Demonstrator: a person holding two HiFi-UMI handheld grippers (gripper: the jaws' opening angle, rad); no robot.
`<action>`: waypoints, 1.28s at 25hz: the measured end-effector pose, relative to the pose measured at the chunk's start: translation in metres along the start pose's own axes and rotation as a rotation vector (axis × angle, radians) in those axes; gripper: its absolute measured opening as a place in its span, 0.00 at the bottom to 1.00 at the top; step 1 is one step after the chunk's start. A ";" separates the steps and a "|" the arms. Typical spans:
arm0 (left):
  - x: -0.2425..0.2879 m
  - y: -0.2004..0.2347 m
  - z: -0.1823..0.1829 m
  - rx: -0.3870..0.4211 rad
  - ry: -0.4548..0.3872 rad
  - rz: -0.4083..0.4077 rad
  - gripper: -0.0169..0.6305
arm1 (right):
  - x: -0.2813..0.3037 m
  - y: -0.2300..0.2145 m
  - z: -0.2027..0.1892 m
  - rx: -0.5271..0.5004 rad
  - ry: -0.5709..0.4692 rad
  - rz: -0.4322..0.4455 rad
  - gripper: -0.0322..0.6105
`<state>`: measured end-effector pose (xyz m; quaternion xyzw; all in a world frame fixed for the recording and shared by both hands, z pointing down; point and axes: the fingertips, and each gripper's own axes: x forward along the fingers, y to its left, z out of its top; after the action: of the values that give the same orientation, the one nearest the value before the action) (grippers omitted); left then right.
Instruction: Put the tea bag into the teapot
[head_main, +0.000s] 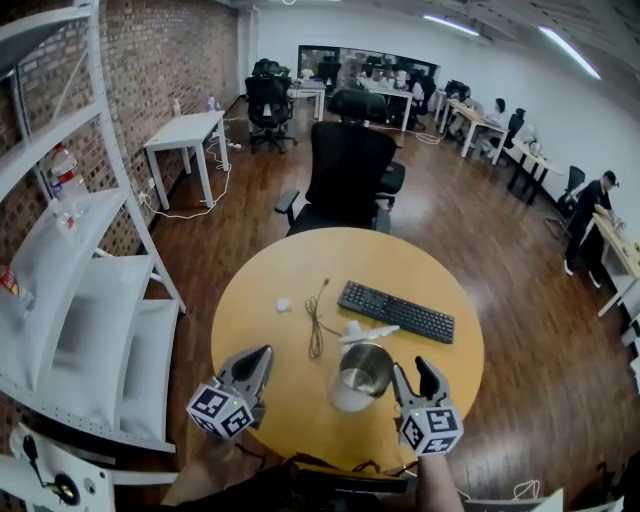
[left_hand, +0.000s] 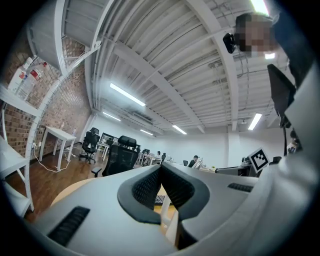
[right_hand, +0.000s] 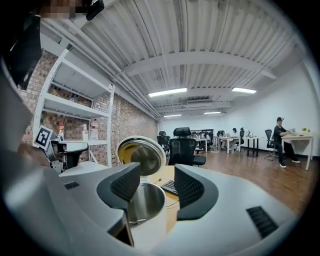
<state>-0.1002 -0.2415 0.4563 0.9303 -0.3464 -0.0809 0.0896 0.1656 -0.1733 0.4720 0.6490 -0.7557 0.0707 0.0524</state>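
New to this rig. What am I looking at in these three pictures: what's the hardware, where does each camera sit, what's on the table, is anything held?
There is no robot arm here. A person holds a two-jaw gripper in each hand, and the cubes with square markers are part of those grippers.

The head view comes from a camera on the person's head, looking down at a round wooden table. The left and right gripper views come from cameras that ride on each gripper and look along its jaws.

On the table are a metal teapot with its lid tipped open, a black keyboard, a thin cable and a small white item, too small to identify.

The left gripper has its jaws together, with nothing seen between the tips. The right gripper sits beside the teapot with its jaws apart, not pressing on it. Nothing is held.
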 end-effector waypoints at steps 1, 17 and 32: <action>0.002 -0.001 0.000 0.001 -0.001 -0.009 0.02 | -0.006 -0.005 0.001 0.005 -0.010 -0.014 0.38; 0.015 -0.022 -0.009 0.028 0.009 -0.072 0.02 | -0.132 -0.099 -0.035 0.114 -0.110 -0.366 0.26; 0.001 -0.022 -0.013 0.026 0.017 -0.050 0.02 | -0.129 -0.092 -0.035 0.105 -0.131 -0.402 0.07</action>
<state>-0.0828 -0.2244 0.4645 0.9404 -0.3234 -0.0708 0.0782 0.2755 -0.0550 0.4875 0.7918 -0.6079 0.0558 -0.0177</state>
